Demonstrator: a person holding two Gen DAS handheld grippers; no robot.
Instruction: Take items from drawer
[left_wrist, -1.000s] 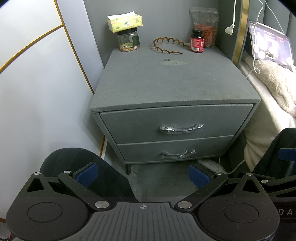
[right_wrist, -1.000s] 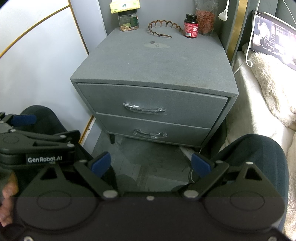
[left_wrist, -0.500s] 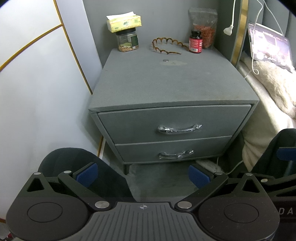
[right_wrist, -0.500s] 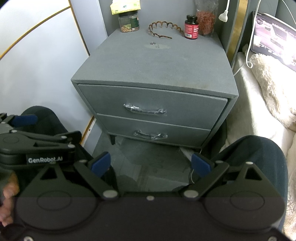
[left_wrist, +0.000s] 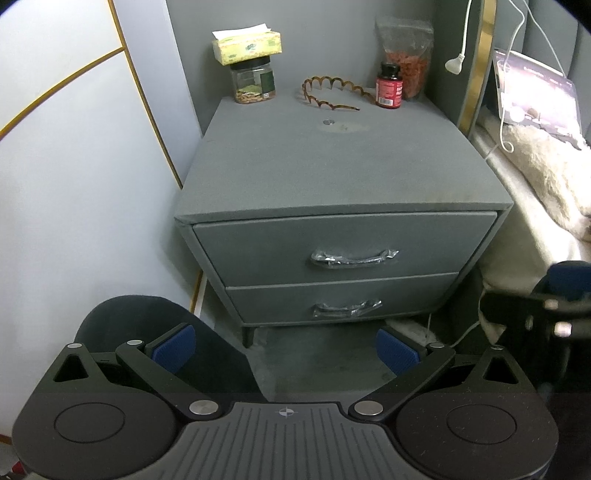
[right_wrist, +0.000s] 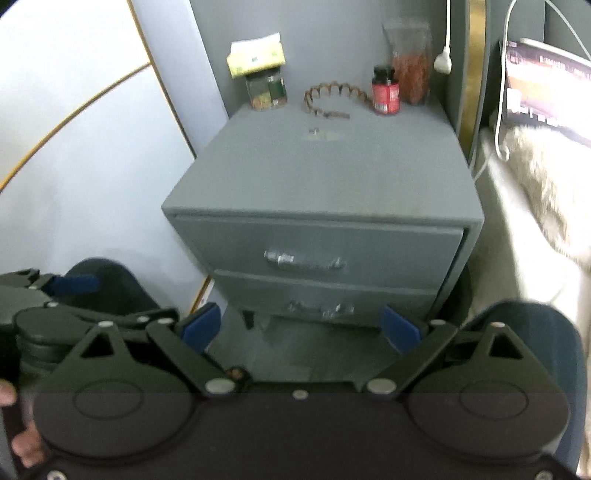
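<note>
Nearest us, our left gripper (left_wrist: 284, 347) has its blue pads spread wide, grasping nothing and touching nothing. Our right gripper (right_wrist: 301, 328) is likewise released and empty; its view is motion-blurred, so fine detail there is hard to read. Our knees hide part of the floor on both sides. Beyond the fingers stands the grey nightstand (left_wrist: 332, 173), both drawers closed, so whatever lies inside is hidden. The top drawer (left_wrist: 343, 247) and lower drawer (left_wrist: 340, 299) carry plastic-wrapped handles. Farthest, on the nightstand's top, sit a jar (left_wrist: 254, 83), a headband (left_wrist: 332, 92) and a red bottle (left_wrist: 389, 86).
</note>
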